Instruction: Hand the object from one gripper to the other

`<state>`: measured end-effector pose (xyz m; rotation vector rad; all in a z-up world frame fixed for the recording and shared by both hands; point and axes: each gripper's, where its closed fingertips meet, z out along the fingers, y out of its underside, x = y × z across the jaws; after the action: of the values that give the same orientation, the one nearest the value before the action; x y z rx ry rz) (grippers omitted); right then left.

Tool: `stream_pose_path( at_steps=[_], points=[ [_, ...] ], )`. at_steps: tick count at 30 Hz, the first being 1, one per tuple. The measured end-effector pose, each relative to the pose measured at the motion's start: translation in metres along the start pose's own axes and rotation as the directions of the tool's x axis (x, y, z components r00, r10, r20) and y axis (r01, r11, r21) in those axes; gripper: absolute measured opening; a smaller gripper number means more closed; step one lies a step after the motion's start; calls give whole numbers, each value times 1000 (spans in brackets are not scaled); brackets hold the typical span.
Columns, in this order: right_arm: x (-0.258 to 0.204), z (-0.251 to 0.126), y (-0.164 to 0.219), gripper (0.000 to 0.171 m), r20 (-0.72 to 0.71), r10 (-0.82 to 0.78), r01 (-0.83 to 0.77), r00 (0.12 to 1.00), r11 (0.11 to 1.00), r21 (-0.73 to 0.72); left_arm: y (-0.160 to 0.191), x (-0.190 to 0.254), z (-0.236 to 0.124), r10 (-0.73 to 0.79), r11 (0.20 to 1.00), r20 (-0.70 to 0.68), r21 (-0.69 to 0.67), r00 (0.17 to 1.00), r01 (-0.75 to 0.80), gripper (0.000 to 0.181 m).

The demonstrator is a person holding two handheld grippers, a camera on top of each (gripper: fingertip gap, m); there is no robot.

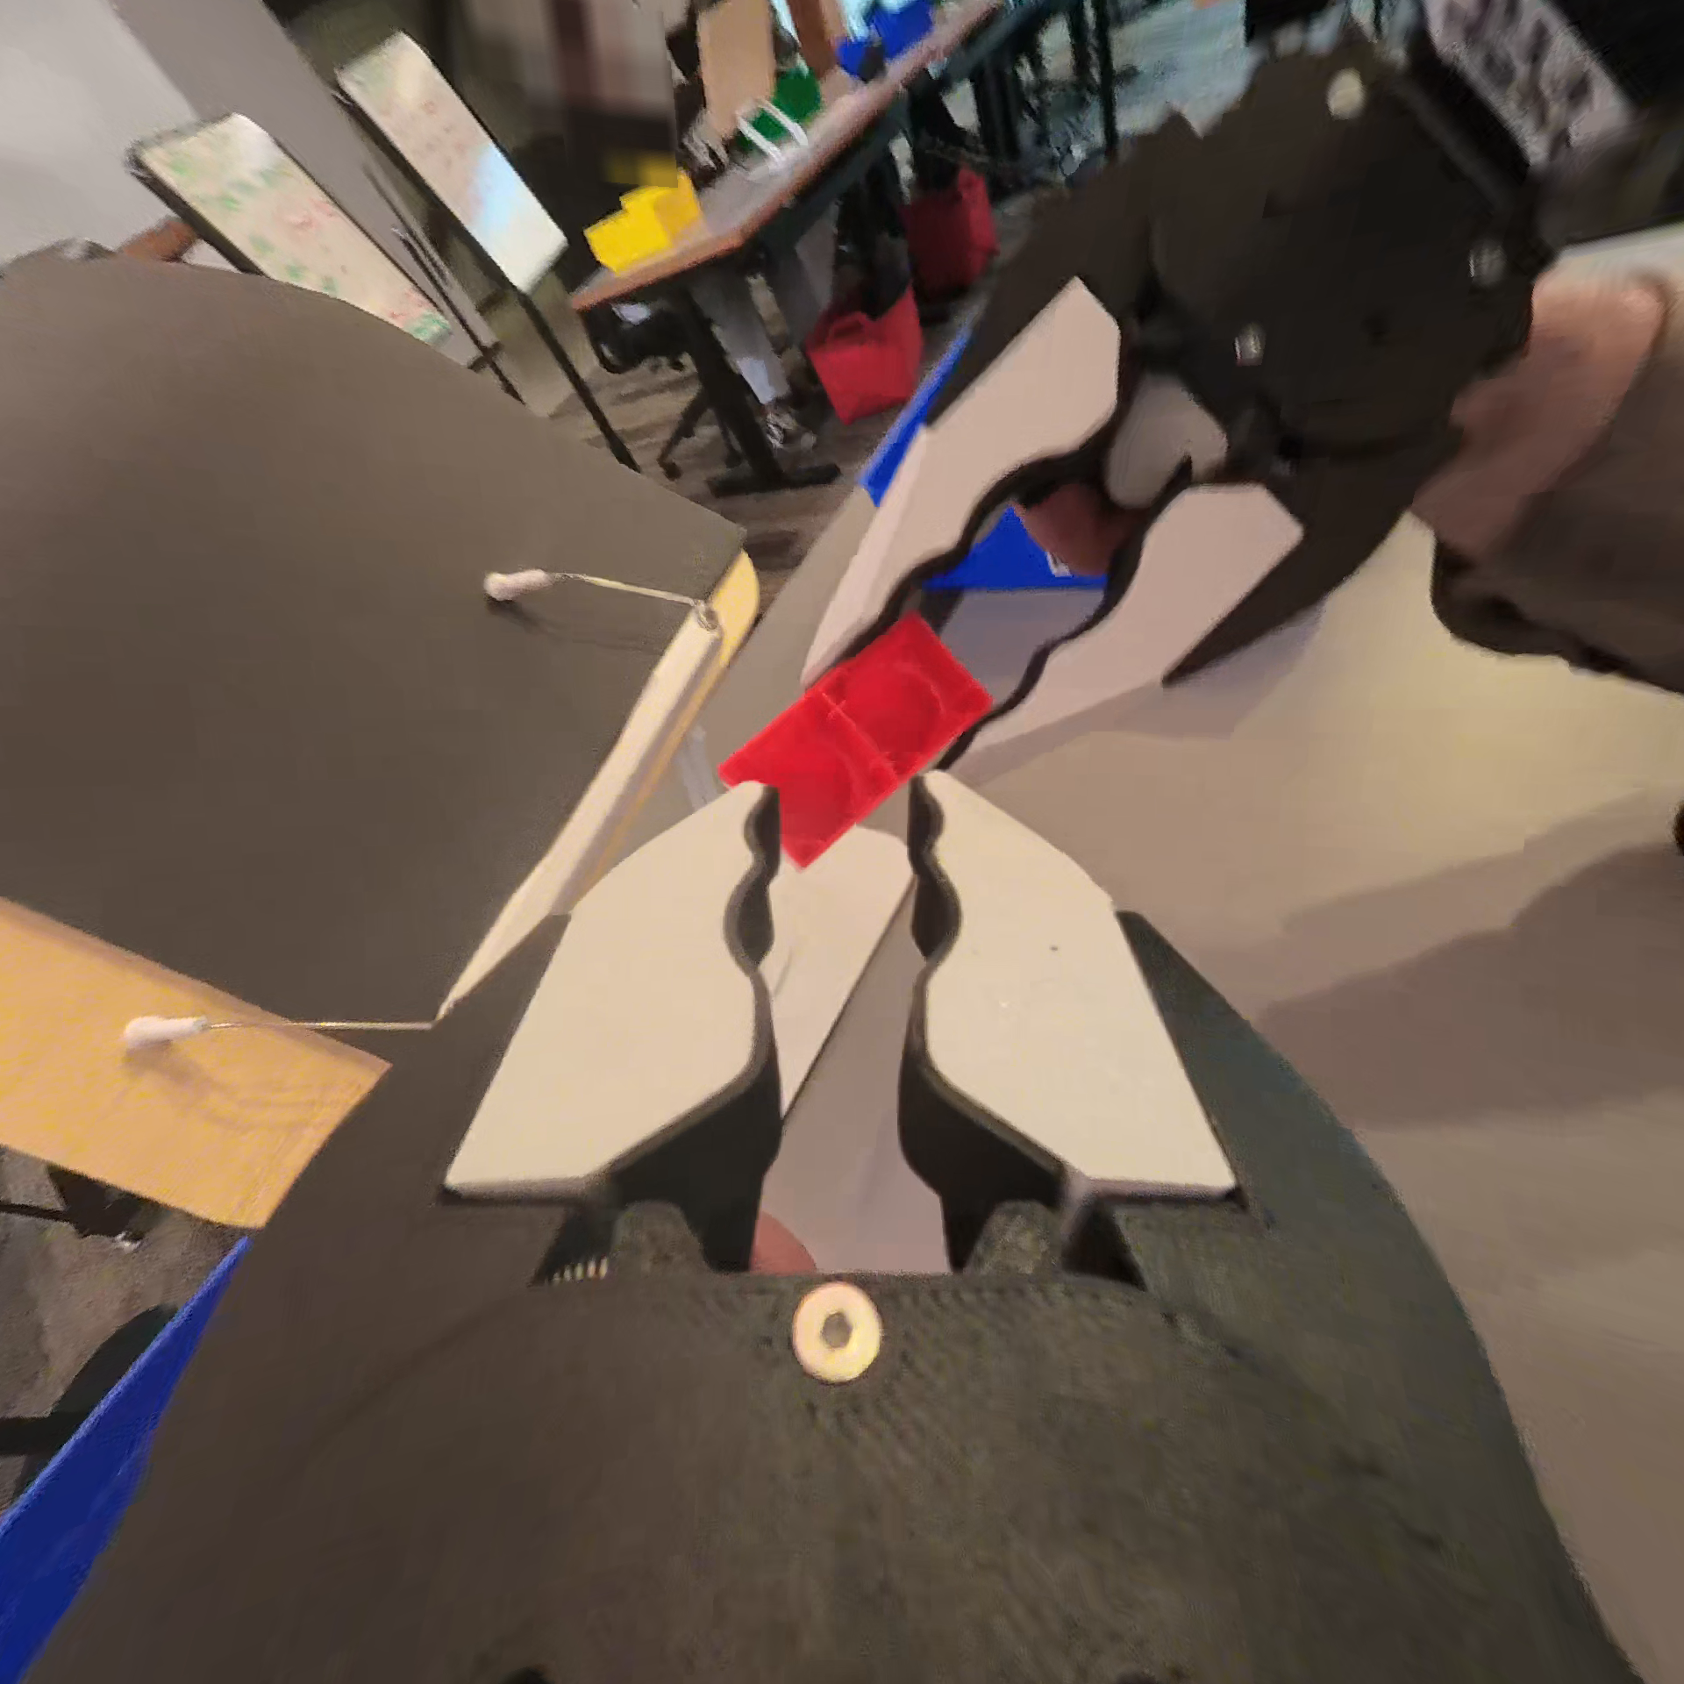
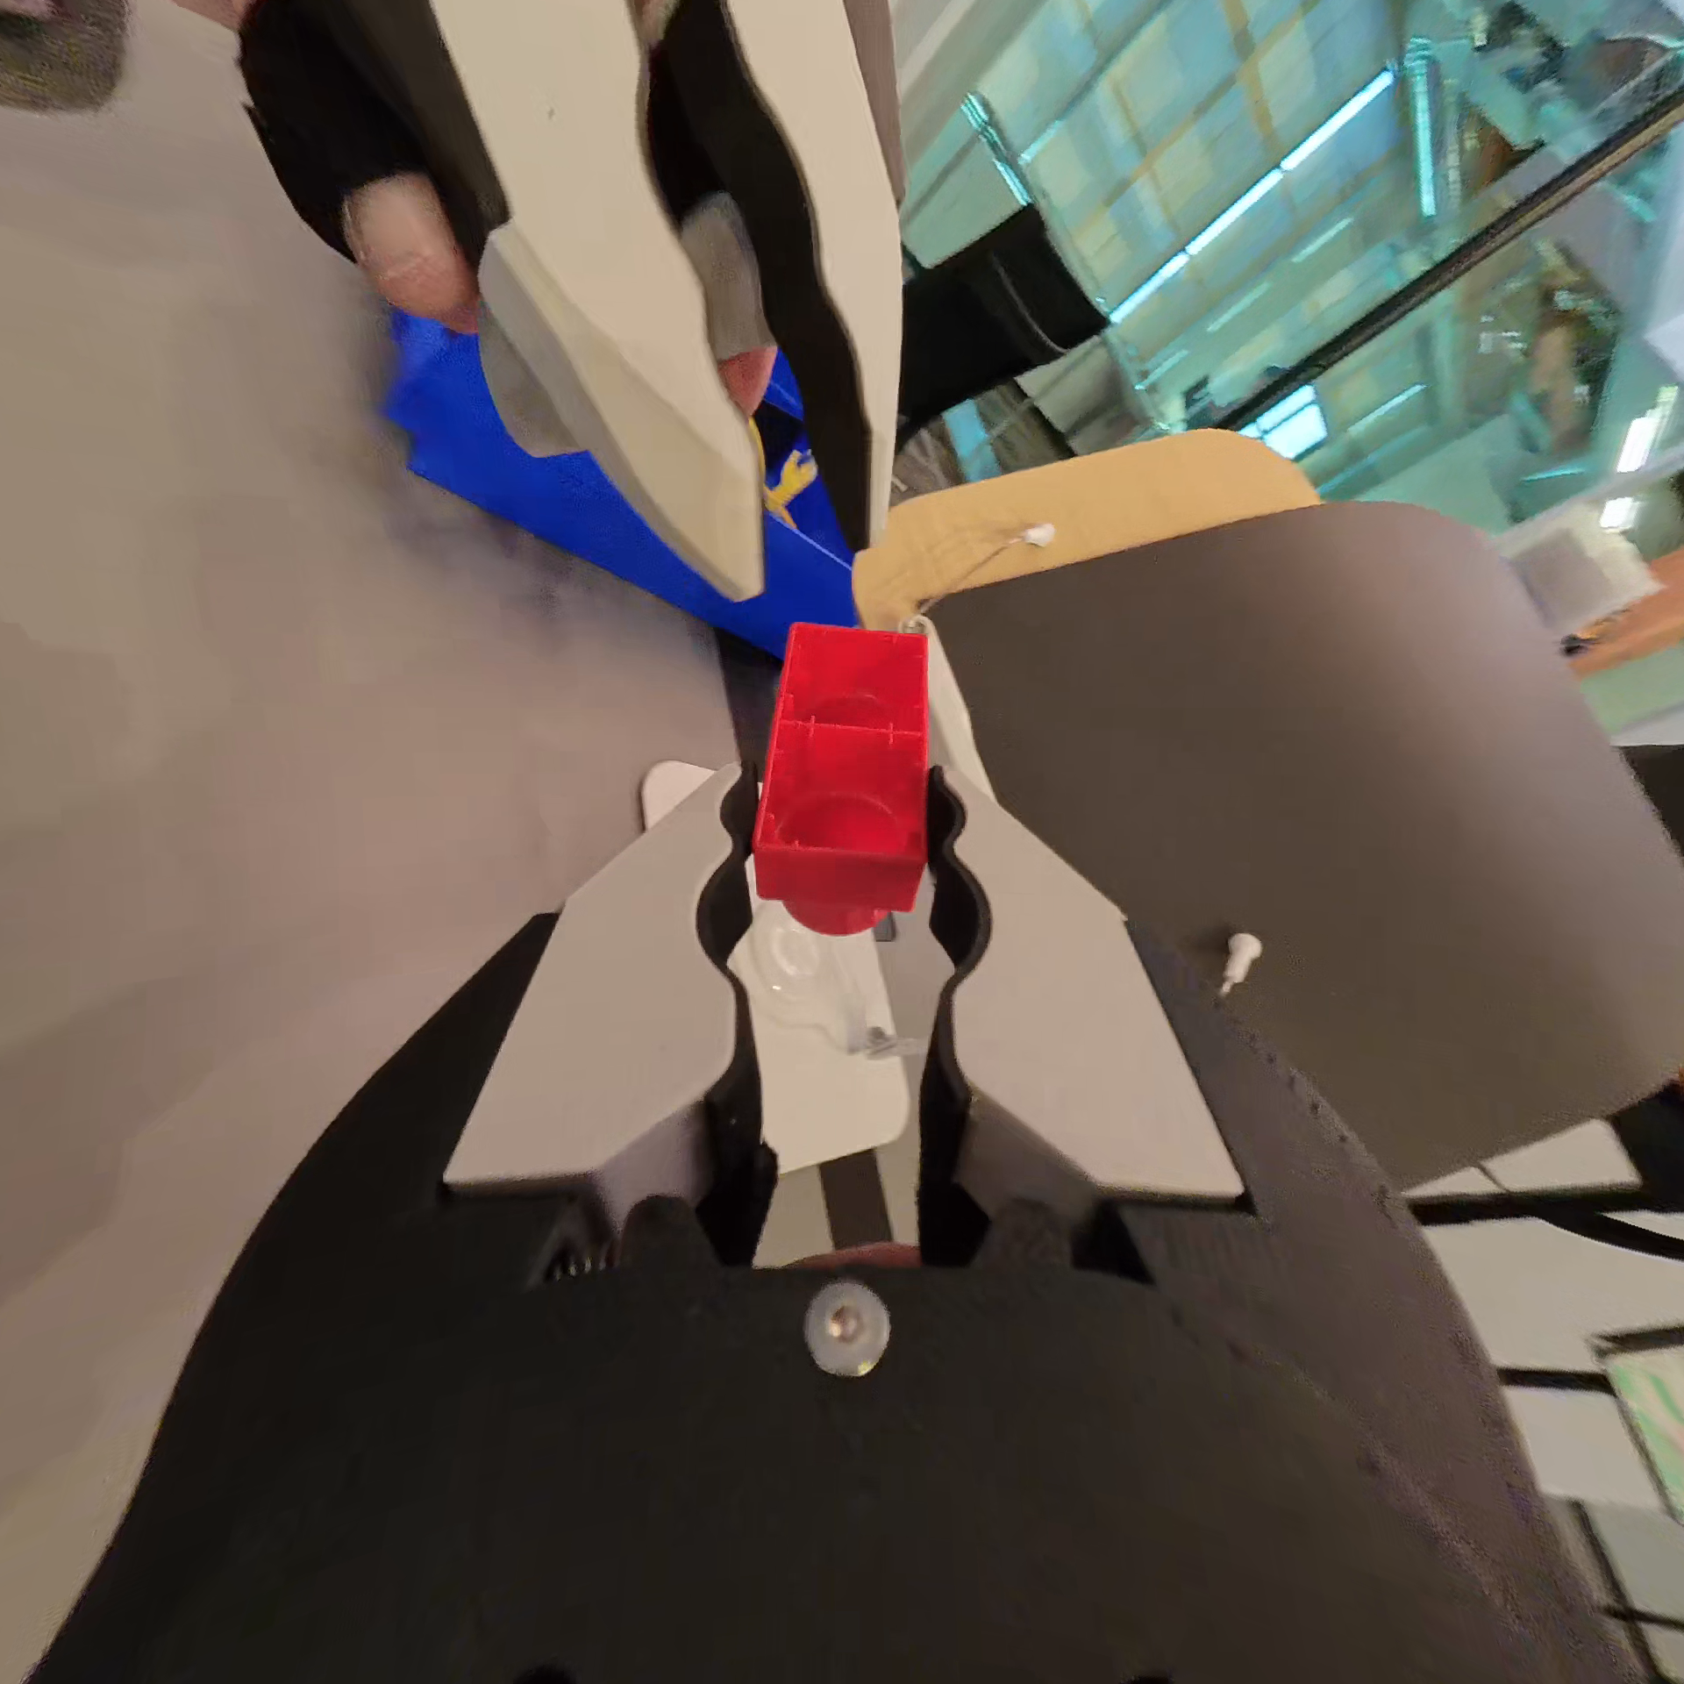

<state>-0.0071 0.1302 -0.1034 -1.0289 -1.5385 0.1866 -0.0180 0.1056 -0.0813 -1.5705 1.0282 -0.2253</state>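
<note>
Background blurred. Right tool (image 2: 843, 820) clamps near end of red hollow rectangular plastic brick (image 2: 843, 775), held above grey table (image 2: 273, 729). Left tool (image 1: 843, 802) parted, apparently not gripping the brick's far end.

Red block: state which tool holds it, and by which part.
The right tool grips the red block by the long sides at its near end. The left tool is open, not gripping it.

Two grippers (image 1: 843, 797) (image 2: 843, 811), one red block (image 2: 843, 775), one blue bin (image 2: 583, 510), two dark boards (image 2: 1276, 775) (image 1: 273, 592), one table (image 2: 273, 729).
</note>
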Motion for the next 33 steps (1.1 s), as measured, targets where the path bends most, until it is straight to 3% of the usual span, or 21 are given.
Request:
stream_pose_path(
  at_steps=[3, 11, 20, 26, 28, 33],
  points=[
    [9, 8, -1, 34, -107, -92, 87, 990, 995, -44, -6, -5, 5, -45, 998, 43, 56, 998, 42, 22],
    [15, 27, -22, 34, -318, -333, 297, 888, 942, -159, 8, -21, 14, -56, 998, 178, 2, 982, 57, 19],
    [17, 32, -44, 34, -451, -445, 380, 773, 895, -232, 10, -38, 10, -72, 997, 275, 26, 959, 67, 7],
    [16, 33, -45, 37, -446, -423, 369, 789, 906, -207, 9, -40, 10, -46, 999, 293, 38, 955, 36, 0],
    [13, 29, -53, 55, -445, -420, 393, 791, 906, -155, 7, -41, 9, -30, 998, 301, 53, 953, 15, 0],
    [7, 13, -59, 56, -309, -238, 267, 921, 962, 54, -2, -46, 0, 88, 991, 359, 63, 929, -118, 0]
  ],
)
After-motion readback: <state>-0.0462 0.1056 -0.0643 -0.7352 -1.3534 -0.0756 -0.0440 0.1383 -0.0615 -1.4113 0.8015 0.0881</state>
